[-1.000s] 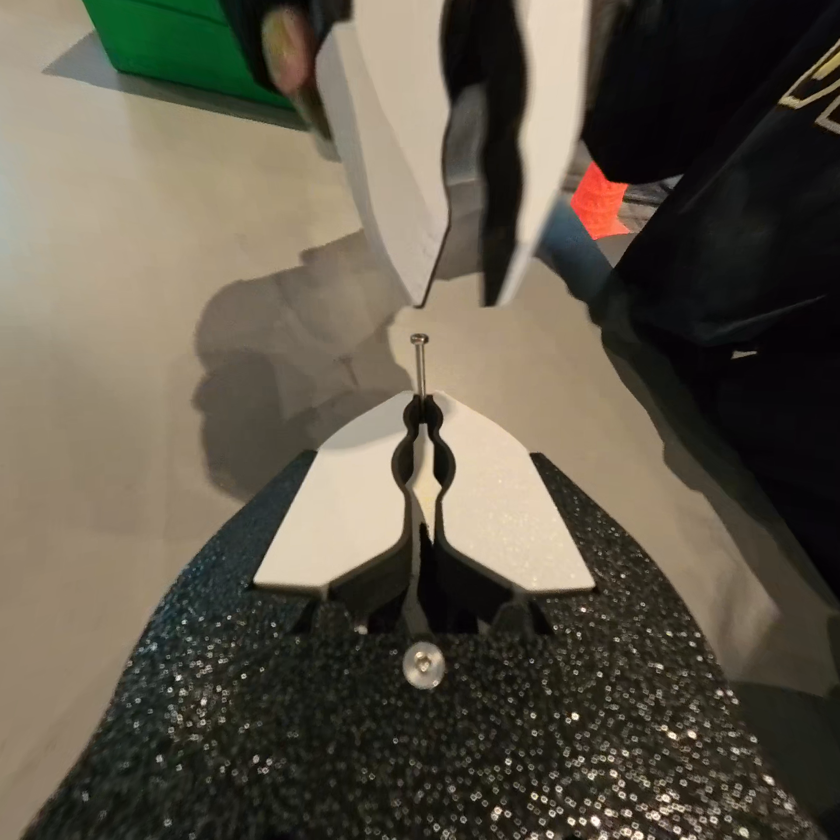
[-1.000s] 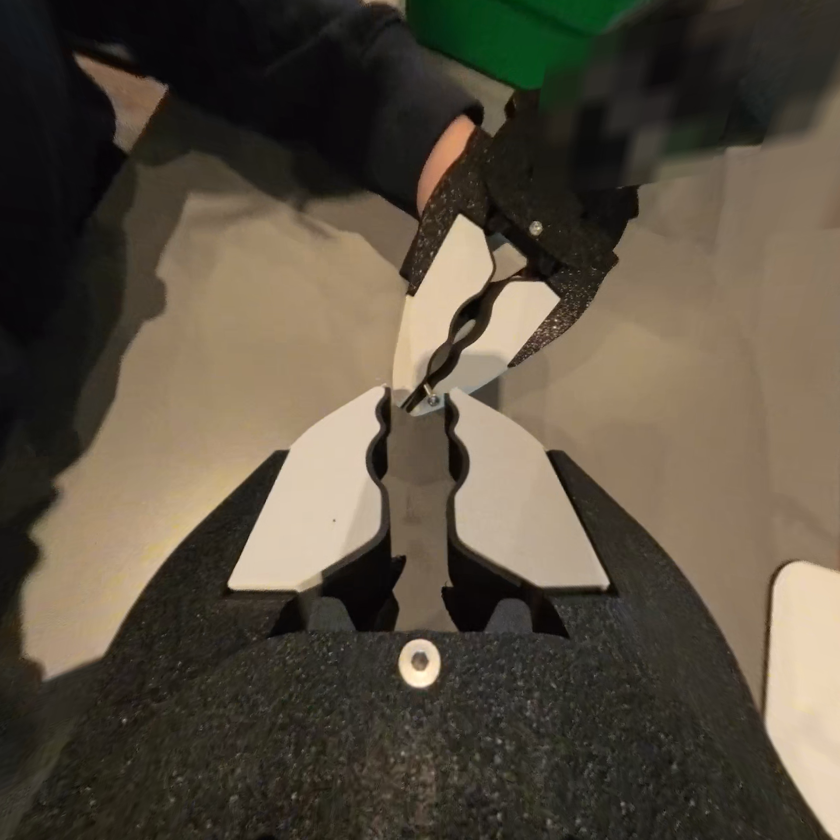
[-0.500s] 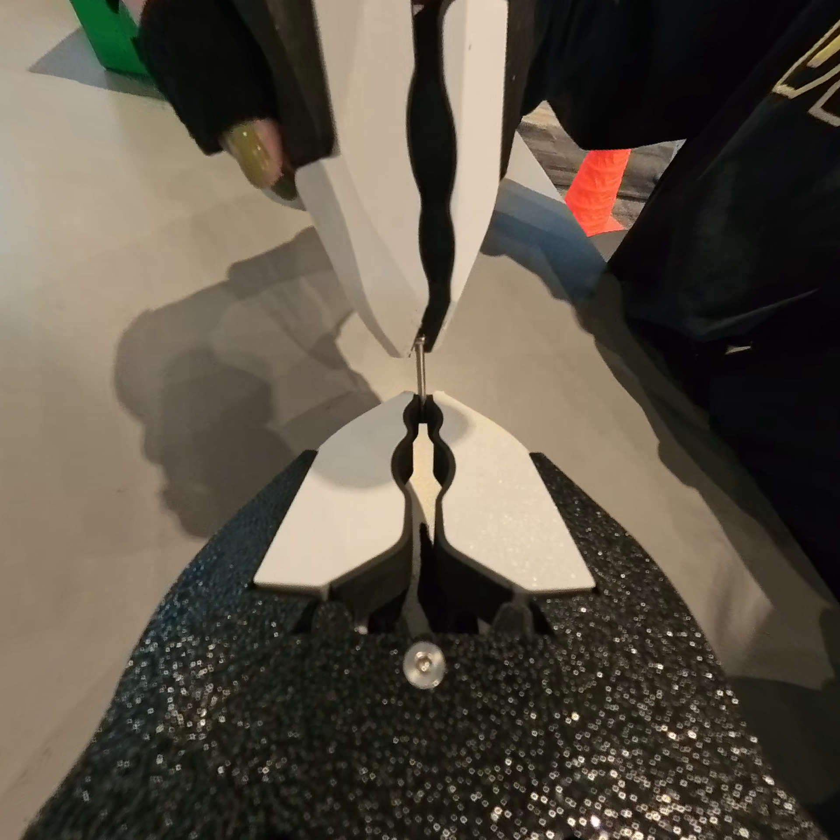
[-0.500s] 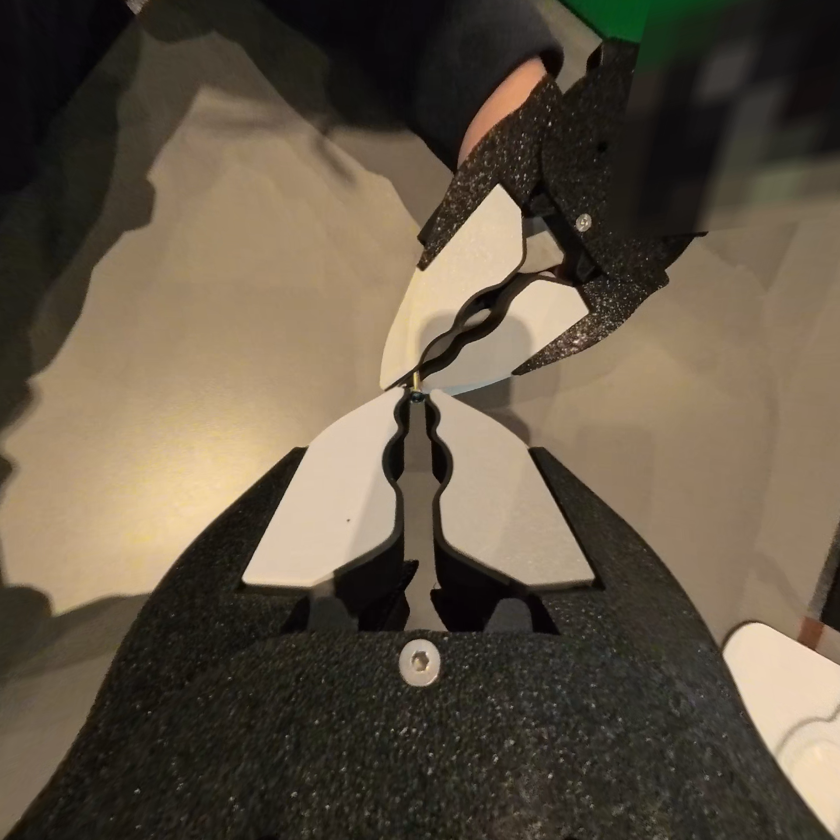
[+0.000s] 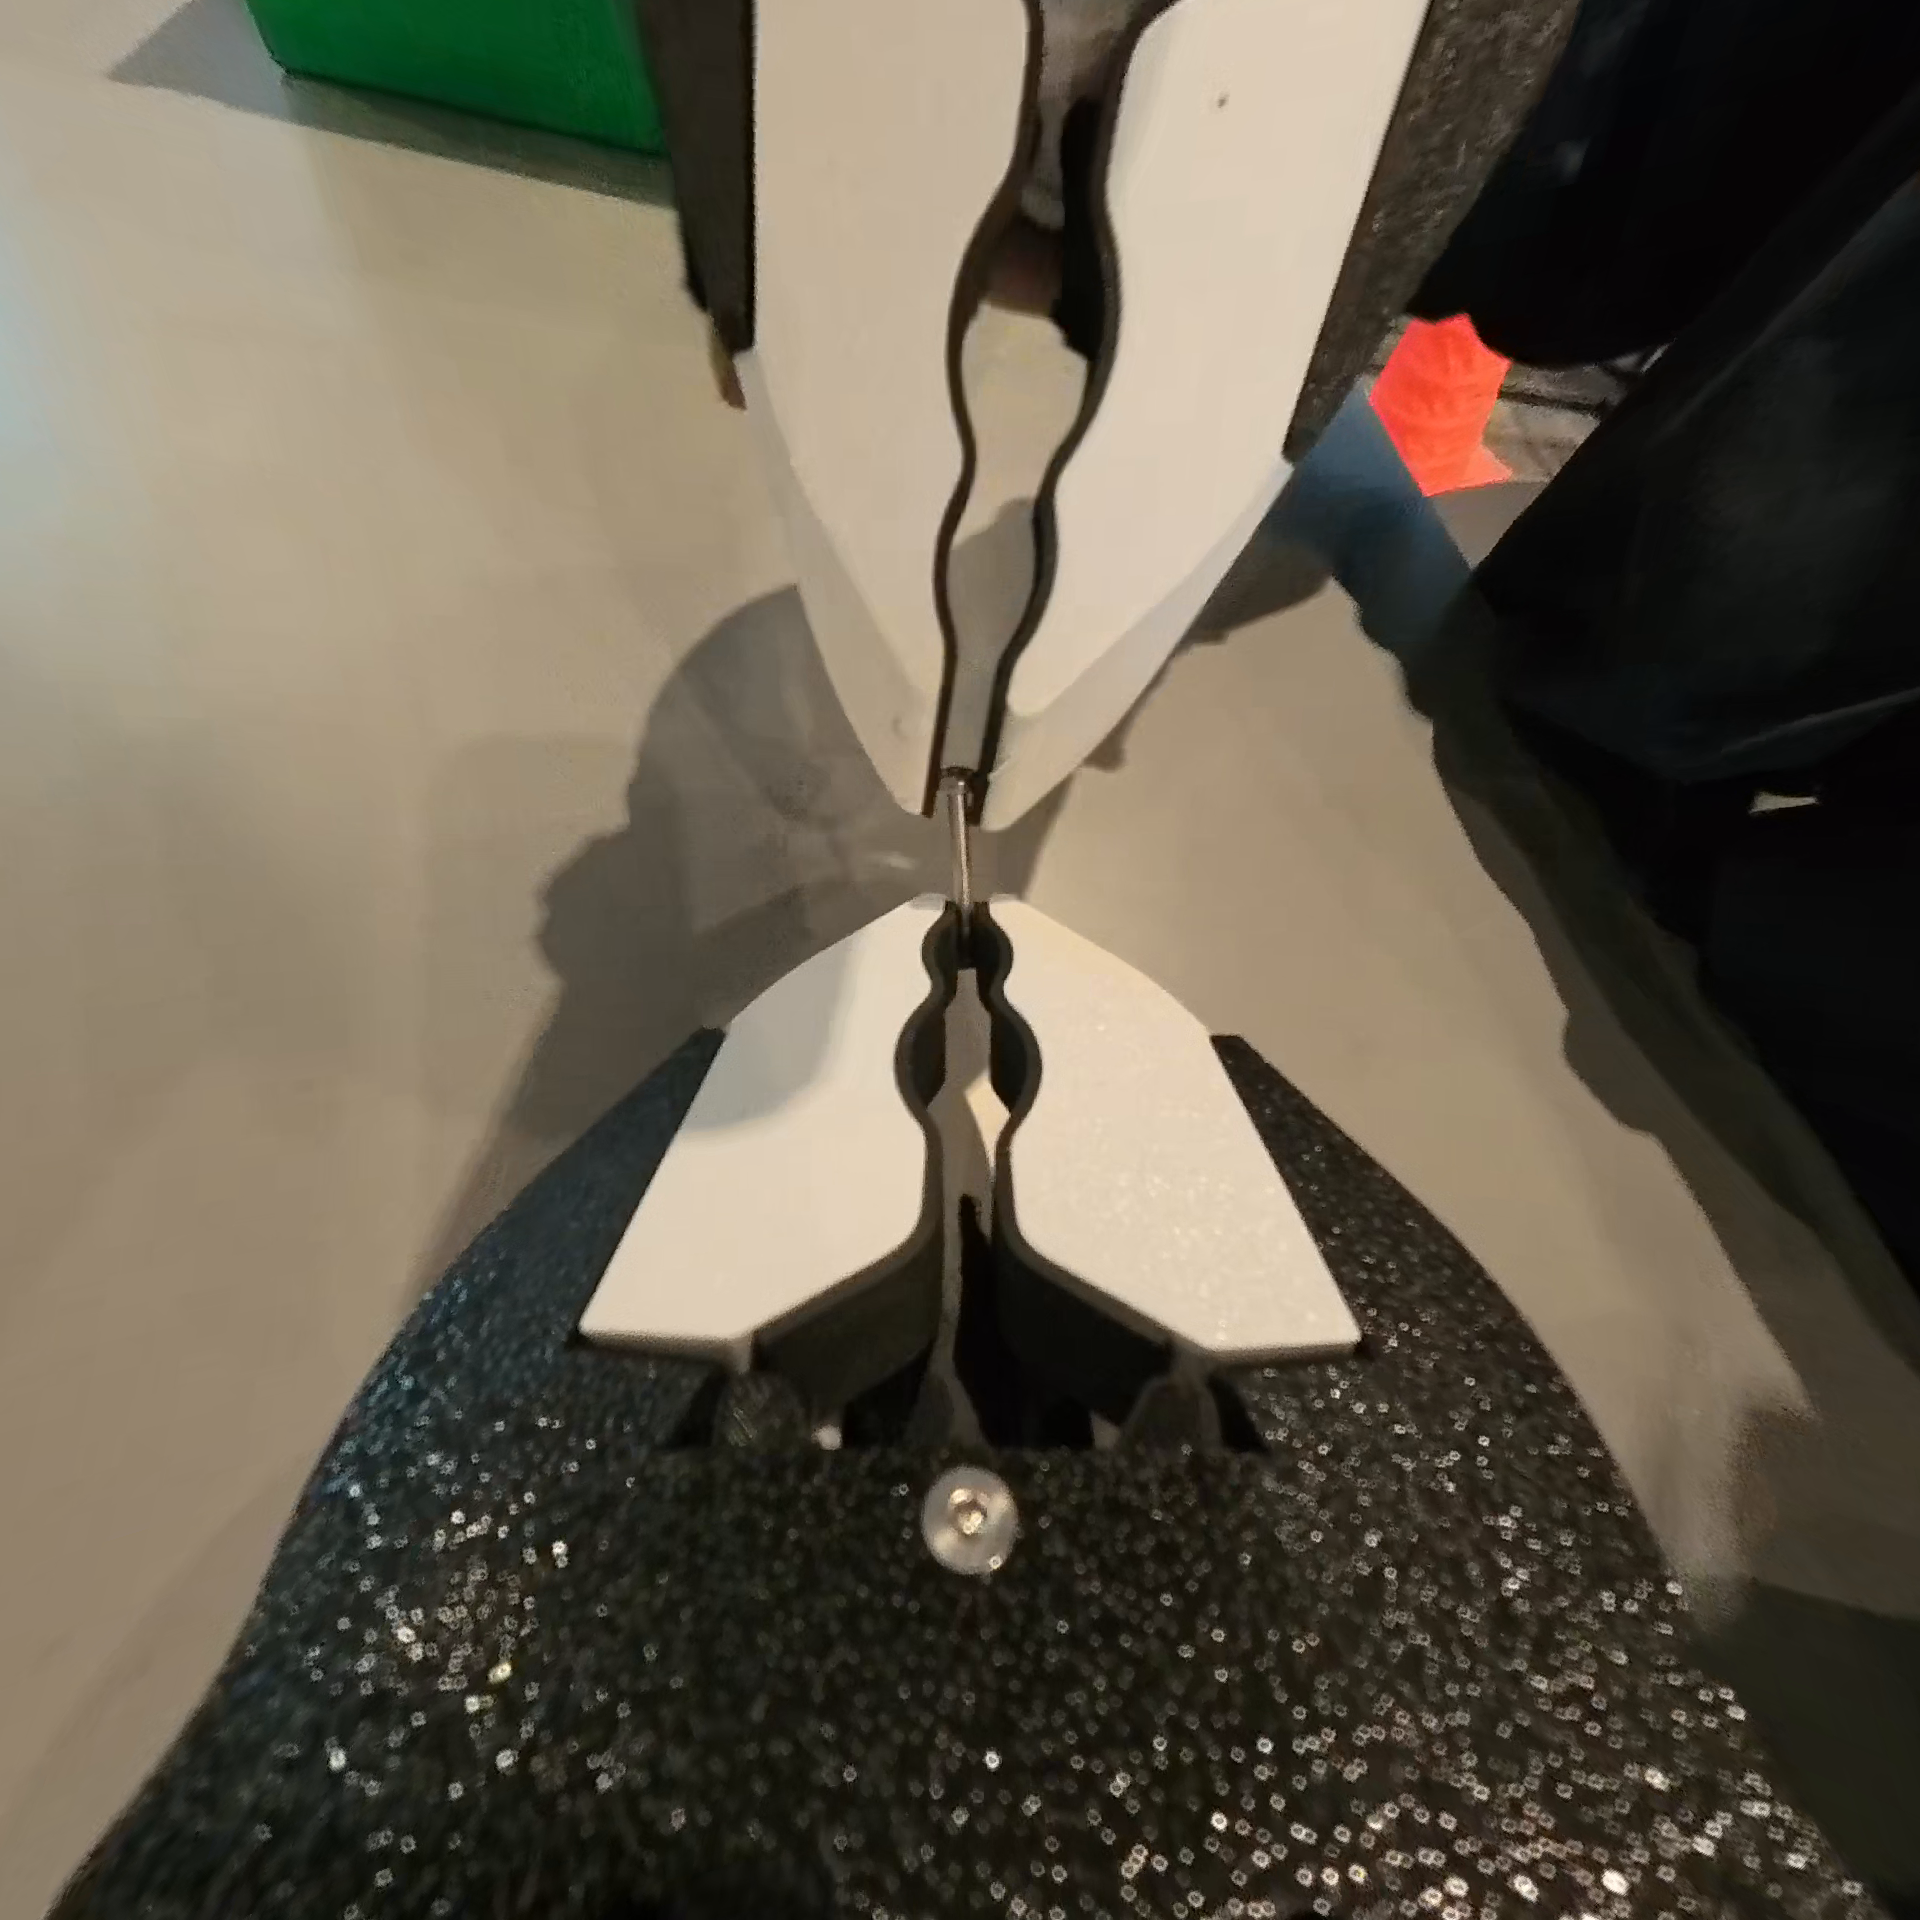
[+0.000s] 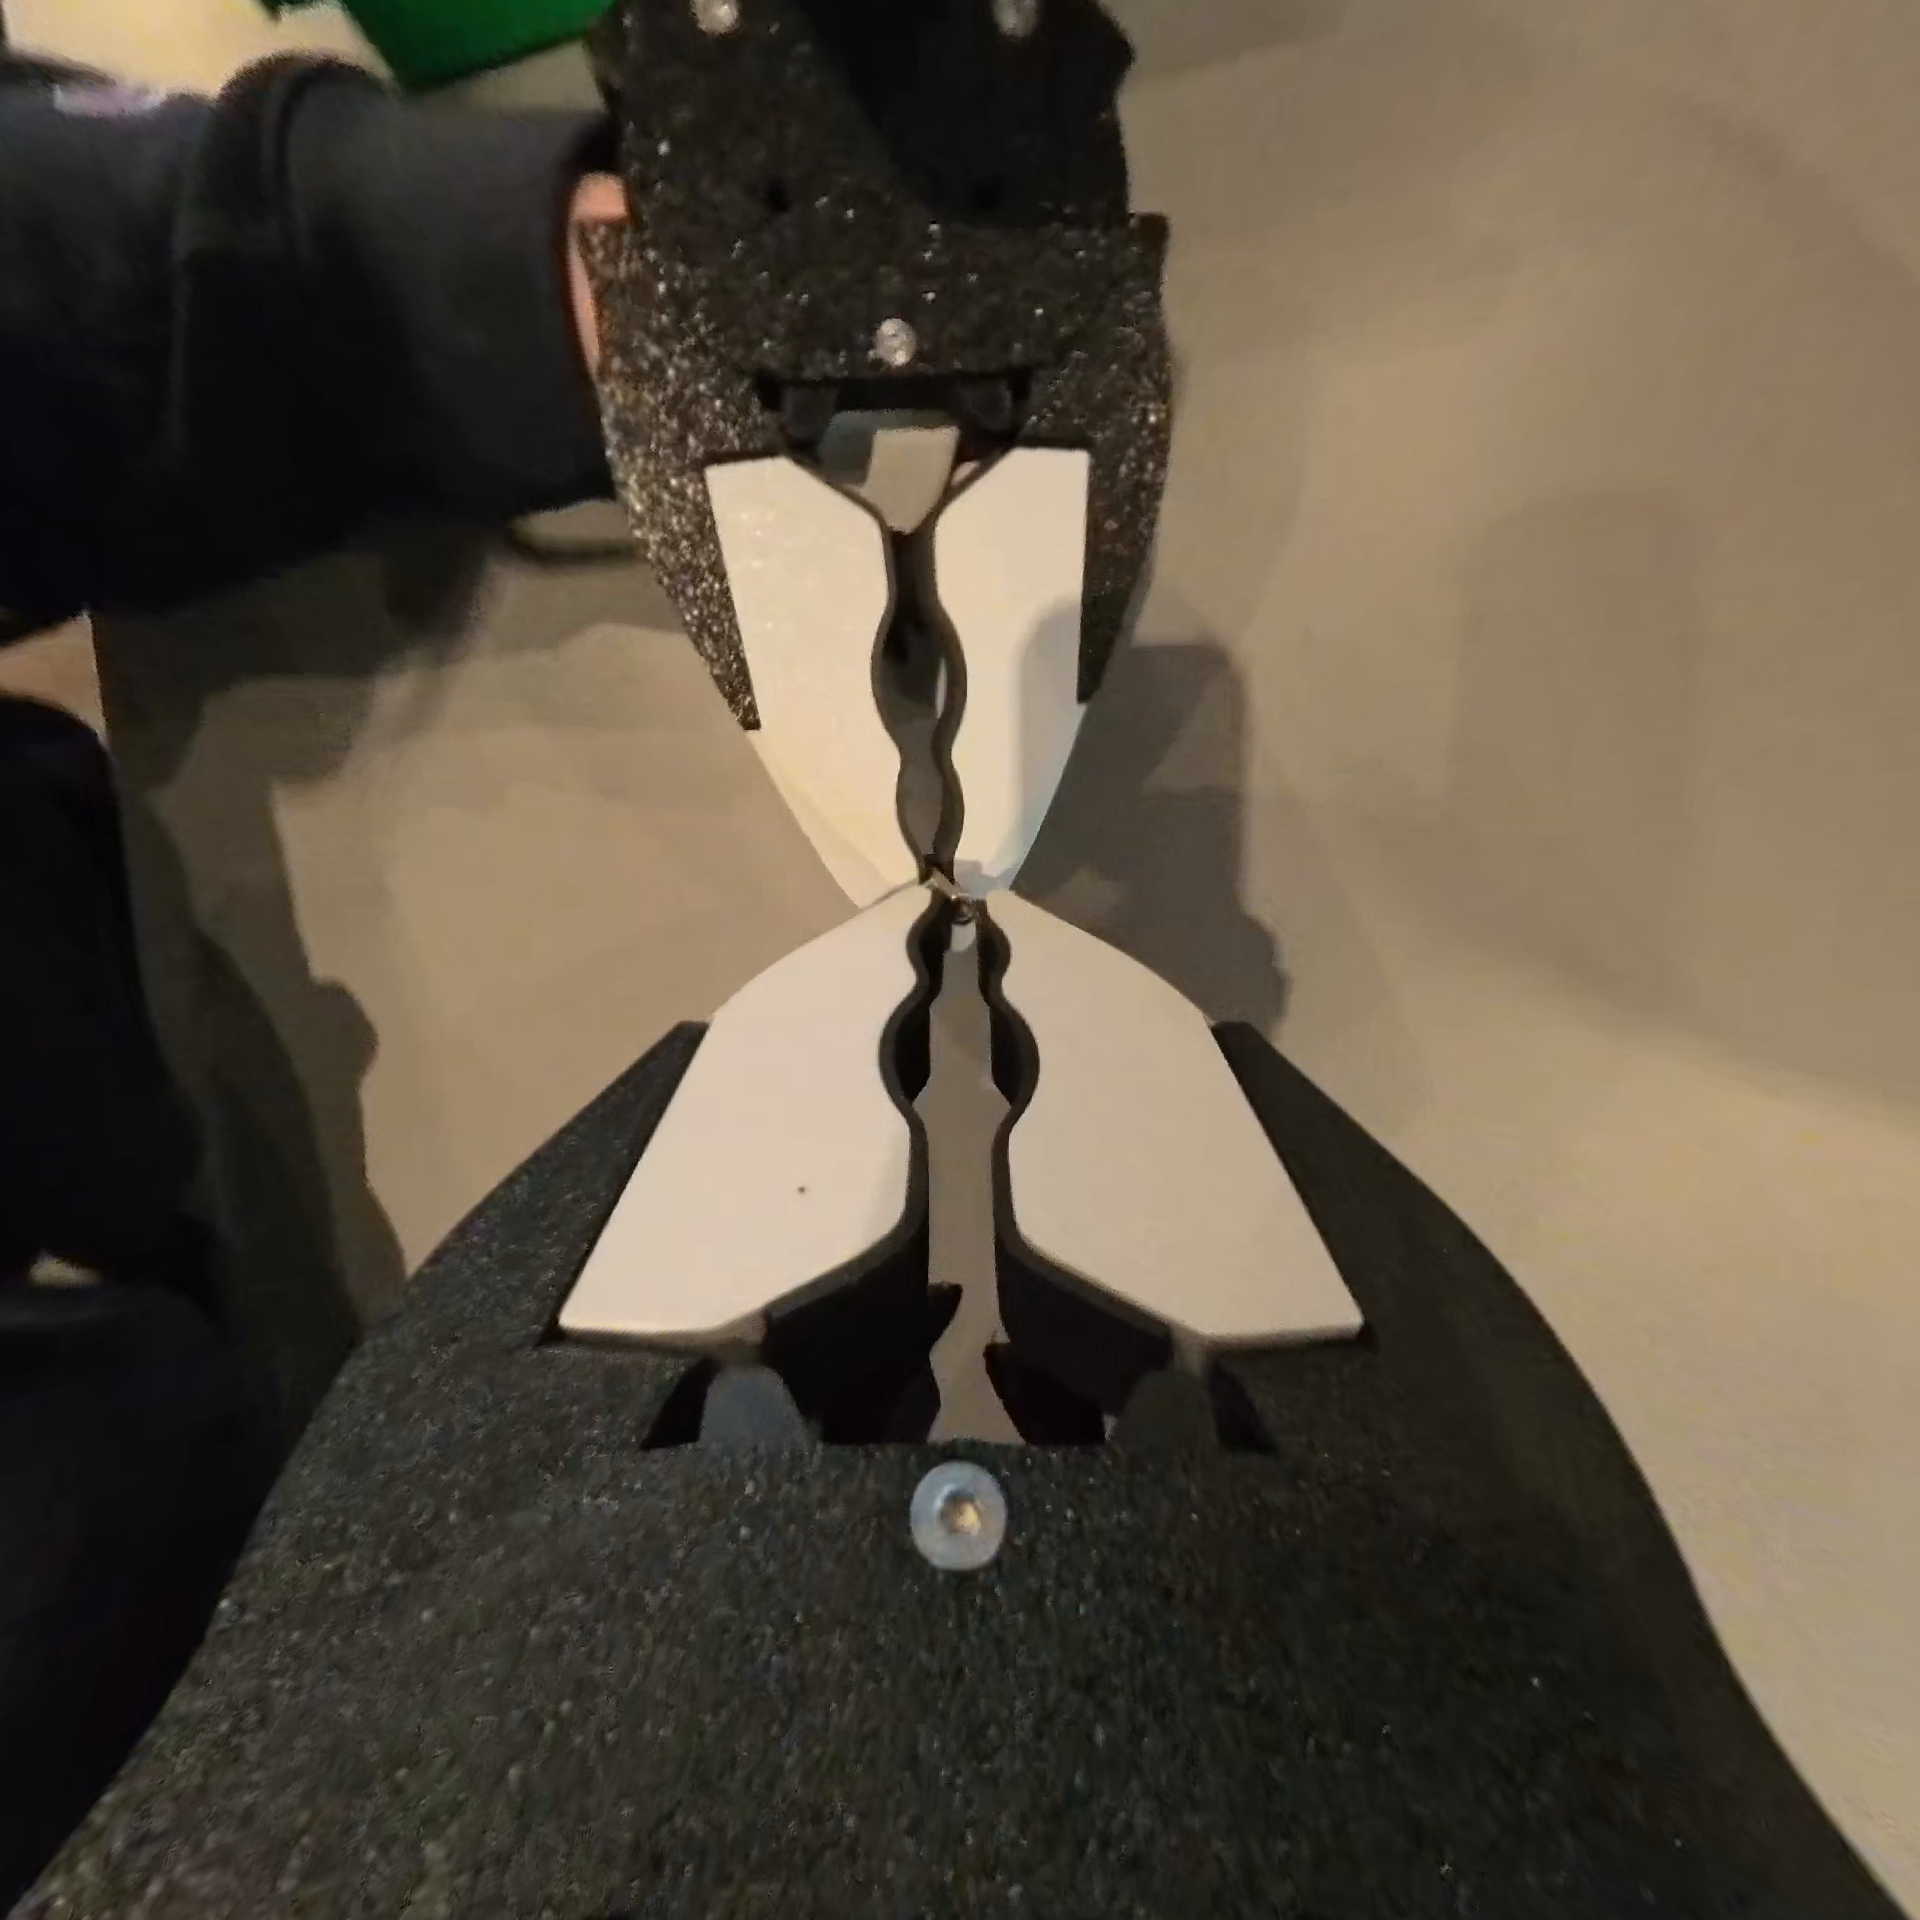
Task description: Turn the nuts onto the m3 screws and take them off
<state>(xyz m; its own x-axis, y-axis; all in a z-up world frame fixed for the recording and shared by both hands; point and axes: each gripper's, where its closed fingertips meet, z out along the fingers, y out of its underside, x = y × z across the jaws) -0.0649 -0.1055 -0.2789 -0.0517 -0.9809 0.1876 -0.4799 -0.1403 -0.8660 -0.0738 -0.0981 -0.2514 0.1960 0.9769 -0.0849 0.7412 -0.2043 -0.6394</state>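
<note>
My left gripper (image 5: 961, 914) is shut on the near end of a thin silver m3 screw (image 5: 964, 857), which sticks straight out ahead of its tips. My right gripper (image 5: 961, 805) faces it tip to tip. Its white fingers (image 5: 883, 623) are shut on the wider metal piece (image 5: 958, 798) at the screw's far end; I cannot tell whether that piece is a head or a nut. In the right wrist view my right gripper (image 6: 951, 916) meets the left gripper (image 6: 940, 868) at that small metal piece (image 6: 966, 912). Both are held above the grey tabletop (image 5: 260, 623).
A green box (image 5: 468, 62) stands at the far left on the table. An orange cone (image 5: 1444, 416) shows at the right, beyond the table. The person's dark clothing (image 5: 1714, 520) fills the right side, and a dark sleeve (image 6: 260, 312) reaches in from the left. Less than 4 cm separates the two grippers' tips.
My right gripper was wider open and apart from the screw's tip; it came in, shut on the screw's far end, and turned into line with the left gripper. The left has kept its hold.
</note>
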